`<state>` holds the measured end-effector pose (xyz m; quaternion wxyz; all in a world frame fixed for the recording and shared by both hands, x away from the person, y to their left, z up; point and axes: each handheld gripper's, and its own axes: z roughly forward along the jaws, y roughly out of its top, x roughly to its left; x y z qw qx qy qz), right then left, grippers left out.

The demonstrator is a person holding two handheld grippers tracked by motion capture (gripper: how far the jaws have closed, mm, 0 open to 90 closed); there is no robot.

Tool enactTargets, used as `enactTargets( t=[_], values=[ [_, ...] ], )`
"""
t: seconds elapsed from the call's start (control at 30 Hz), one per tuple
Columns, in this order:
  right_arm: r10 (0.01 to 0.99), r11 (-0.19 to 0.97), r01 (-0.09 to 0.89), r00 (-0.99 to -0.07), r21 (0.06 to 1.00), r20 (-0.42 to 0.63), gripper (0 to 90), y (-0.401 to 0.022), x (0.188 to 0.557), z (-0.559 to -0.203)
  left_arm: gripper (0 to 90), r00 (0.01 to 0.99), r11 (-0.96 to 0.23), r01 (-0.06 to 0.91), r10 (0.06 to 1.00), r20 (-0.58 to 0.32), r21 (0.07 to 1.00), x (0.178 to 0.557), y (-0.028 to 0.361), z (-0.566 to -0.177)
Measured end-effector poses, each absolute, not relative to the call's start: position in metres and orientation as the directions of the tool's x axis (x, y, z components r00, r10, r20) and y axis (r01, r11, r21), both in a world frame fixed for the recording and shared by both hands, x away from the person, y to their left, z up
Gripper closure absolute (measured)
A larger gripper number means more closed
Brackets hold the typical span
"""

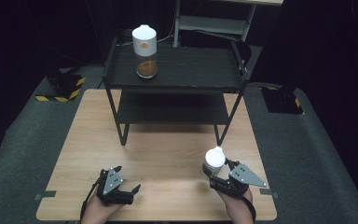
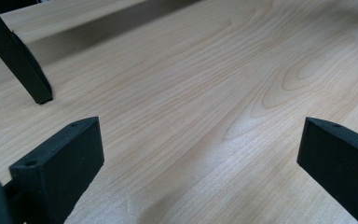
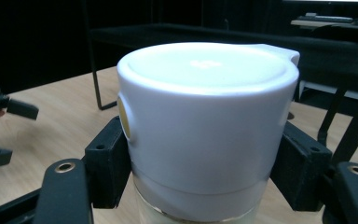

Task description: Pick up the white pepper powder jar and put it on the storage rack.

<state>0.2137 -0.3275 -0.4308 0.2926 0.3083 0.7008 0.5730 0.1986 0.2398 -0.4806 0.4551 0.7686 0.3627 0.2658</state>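
In the right gripper view, a jar with a white lid point(image 3: 205, 121) stands upright between the two black pads, which press on it just below the lid. My right gripper point(image 3: 205, 175) is shut on it. From above, this jar point(image 1: 214, 159) is at the table's near right, held by the right gripper point(image 1: 216, 170). A second white-lidded jar point(image 1: 145, 51) with brown contents stands on the top of a black shelf point(image 1: 191, 70). My left gripper point(image 1: 127, 178) rests at the near left, jaws wide open over bare wood point(image 2: 200, 154).
The black two-tier shelf stands on the far half of the wooden table point(image 1: 168, 154); one of its legs point(image 2: 18, 56) shows close in the left gripper view. Grey carpet surrounds the table, with black-and-yellow marked bases point(image 1: 63, 86) at the back.
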Motion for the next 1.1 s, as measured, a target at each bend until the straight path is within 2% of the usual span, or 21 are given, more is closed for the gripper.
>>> enactTargets(
  t=[1.1],
  values=[
    [0.769, 0.103, 0.019, -0.635, 0.994, -0.068, 30.0, -0.316, 0.24, -0.343, 0.6, 0.611, -0.321, 0.31, 0.789, 0.071, 0.895, 0.197, 0.243, -0.481]
  ],
)
